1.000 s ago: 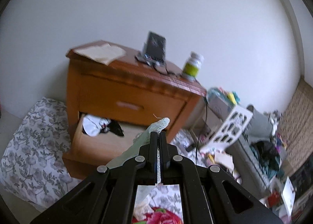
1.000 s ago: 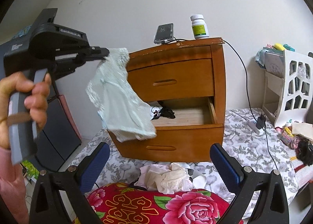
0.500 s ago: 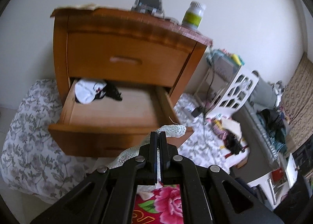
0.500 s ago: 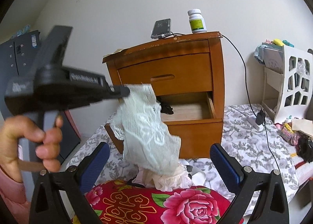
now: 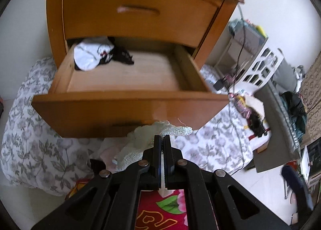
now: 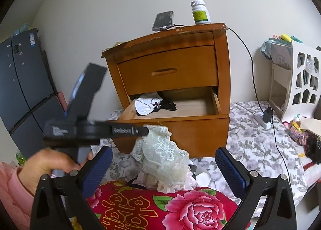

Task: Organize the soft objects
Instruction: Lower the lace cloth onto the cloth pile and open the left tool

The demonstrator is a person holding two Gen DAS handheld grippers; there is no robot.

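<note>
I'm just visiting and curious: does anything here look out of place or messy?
Yes. The lower drawer hangs open with clothes bunched in one back corner, more garments lie heaped loose on the bed, and the nightstand's top edge looks chipped.

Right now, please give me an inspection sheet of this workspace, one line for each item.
Surface: bed with grey floral sheet; red peony quilt in front.
Job's things: pale green lace garment hangs from the left gripper, lower part resting on a pile of pale clothes; white and black clothes lie in the open lower drawer of the wooden nightstand.
Clutter: white pill bottle and dark phone on the nightstand.
Grippers: left gripper shut on the garment; right gripper open, holding nothing.
Cables: black cable runs to a plug.
Surroundings: white cut-out shelf, dark fridge.
</note>
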